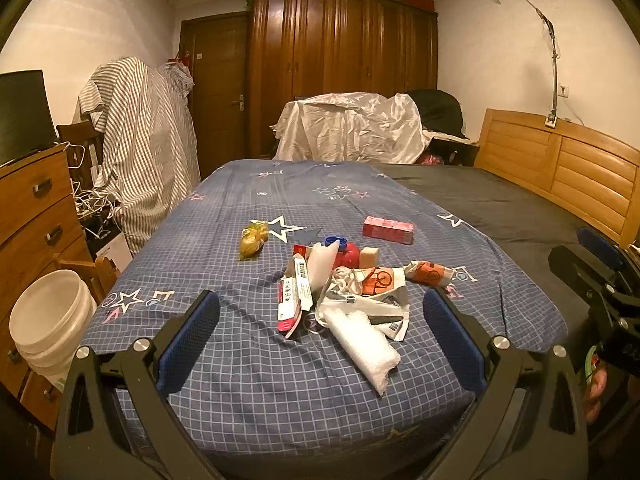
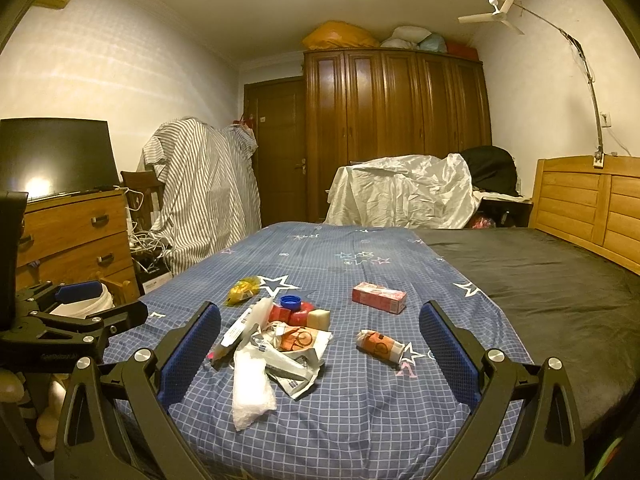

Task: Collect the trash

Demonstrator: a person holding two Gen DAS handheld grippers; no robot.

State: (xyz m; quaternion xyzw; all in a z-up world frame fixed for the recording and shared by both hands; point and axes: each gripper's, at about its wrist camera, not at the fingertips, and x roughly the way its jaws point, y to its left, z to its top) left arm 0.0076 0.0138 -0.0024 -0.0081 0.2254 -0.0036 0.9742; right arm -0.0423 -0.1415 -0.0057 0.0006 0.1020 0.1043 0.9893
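Observation:
A heap of trash lies on the blue checked bed sheet (image 1: 248, 384): white bubble wrap (image 1: 362, 346), crumpled wrappers (image 1: 372, 284), a flattened pink-and-white box (image 1: 294, 300), a pink carton (image 1: 387, 230), a yellow wrapper (image 1: 252, 240), a blue cap (image 1: 335, 241), and an orange-printed wrapper (image 1: 430, 272). My left gripper (image 1: 320, 336) is open and empty, above the near side of the heap. My right gripper (image 2: 320, 344) is open and empty, above the same heap (image 2: 280, 344). Each gripper shows at the edge of the other's view.
A white bucket (image 1: 48, 320) stands left of the bed by a wooden dresser (image 1: 32, 208). A wooden headboard (image 1: 560, 160) is on the right, and a black cover (image 2: 540, 264) lies on that half of the bed. A wardrobe (image 1: 344, 72) and covered furniture stand behind.

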